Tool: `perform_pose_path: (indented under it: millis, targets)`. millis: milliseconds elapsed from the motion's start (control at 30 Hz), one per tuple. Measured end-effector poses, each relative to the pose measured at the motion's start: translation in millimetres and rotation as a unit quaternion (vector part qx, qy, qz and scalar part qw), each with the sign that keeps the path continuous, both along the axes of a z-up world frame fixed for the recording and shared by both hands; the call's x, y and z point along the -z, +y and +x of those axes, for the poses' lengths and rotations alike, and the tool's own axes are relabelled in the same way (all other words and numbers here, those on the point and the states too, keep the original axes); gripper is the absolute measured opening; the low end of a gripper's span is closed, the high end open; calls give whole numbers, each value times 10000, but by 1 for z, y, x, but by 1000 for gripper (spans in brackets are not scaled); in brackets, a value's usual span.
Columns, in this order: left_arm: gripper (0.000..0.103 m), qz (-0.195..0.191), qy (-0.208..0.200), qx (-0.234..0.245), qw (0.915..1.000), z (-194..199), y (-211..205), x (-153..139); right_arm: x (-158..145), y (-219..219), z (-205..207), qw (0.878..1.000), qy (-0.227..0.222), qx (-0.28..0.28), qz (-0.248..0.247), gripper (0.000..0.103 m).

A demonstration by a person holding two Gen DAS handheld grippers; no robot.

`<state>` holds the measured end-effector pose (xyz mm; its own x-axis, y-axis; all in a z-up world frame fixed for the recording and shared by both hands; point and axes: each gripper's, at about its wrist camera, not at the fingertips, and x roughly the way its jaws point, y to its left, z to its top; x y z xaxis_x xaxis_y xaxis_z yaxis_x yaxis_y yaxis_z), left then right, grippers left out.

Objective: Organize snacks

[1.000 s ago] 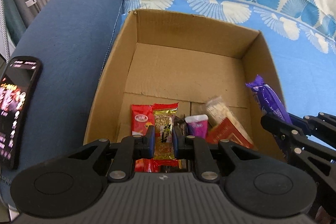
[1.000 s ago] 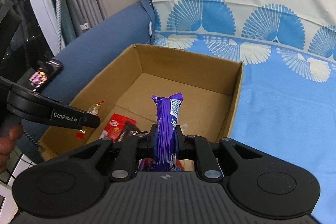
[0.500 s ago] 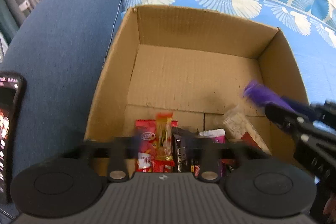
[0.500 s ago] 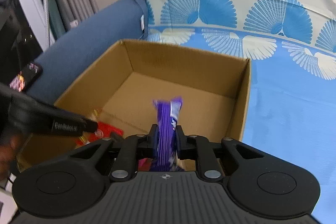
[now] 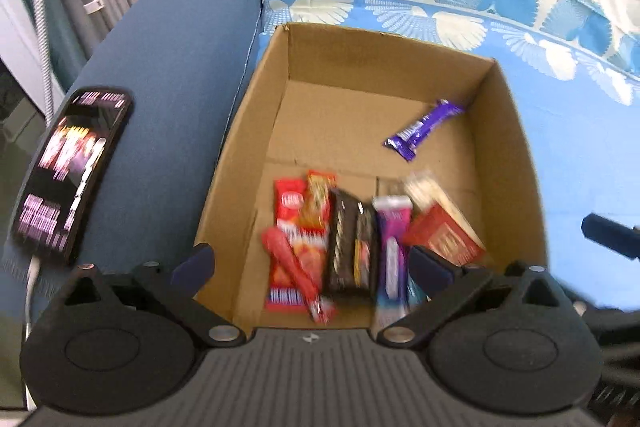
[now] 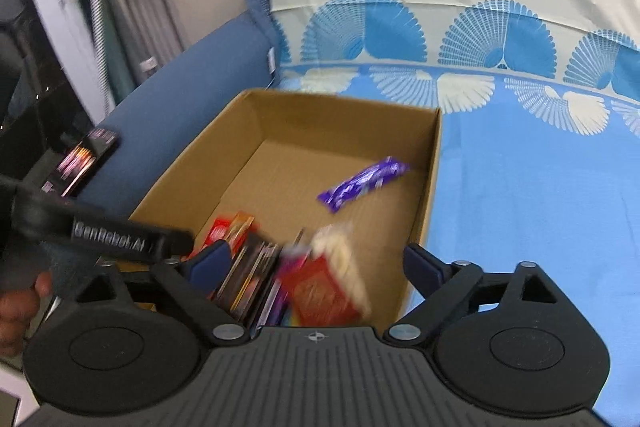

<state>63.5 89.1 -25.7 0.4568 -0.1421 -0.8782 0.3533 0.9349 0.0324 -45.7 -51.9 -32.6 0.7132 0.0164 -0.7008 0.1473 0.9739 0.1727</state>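
Note:
An open cardboard box (image 5: 256,83) (image 6: 434,163) stands on the sofa. A purple snack bar (image 5: 423,128) (image 6: 363,183) lies loose on the box floor toward the right wall. Several snack packets lie at the near end: a red packet (image 5: 291,205), a dark chocolate bar (image 5: 352,247), a pink-purple packet (image 5: 391,247) and a red-and-clear pack (image 5: 440,227) (image 6: 324,291). My left gripper (image 5: 311,263) is open and empty above the near packets. My right gripper (image 6: 316,263) is open and empty over the box's near edge.
A lit phone (image 5: 72,167) (image 6: 86,157) lies on the blue sofa arm (image 5: 172,67) left of the box. A blue patterned cover (image 6: 540,167) spreads right of the box. The left gripper's body (image 6: 104,231) crosses the right wrist view at left.
Both grippers have opened. The purple bar left my right gripper and now lies in the box. The orange-yellow packet left my left gripper and lies among the near packets. Both grippers pulled back and up.

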Motion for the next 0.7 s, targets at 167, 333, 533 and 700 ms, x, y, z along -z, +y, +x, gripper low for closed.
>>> perform_pose_path:
  millis: [167,333,533,700]
  targets:
    - [103,89,-246,-130,9996,-60,16,-13,-11,27,-57,9989,-150,-15,-434,102]
    - [103,257,-495,-103,9984,-108,26,-17,-15,38,-98,9980,-228,16,-588,102]
    - [103,284,-755,-174,9966,-144,33,-24,-26,47,-132,9963,-525,51,-681,102]
    - [103,432,-868,-291,9949,-160,33,-29,-33,49,-151,9947,-710,113,-741,102]
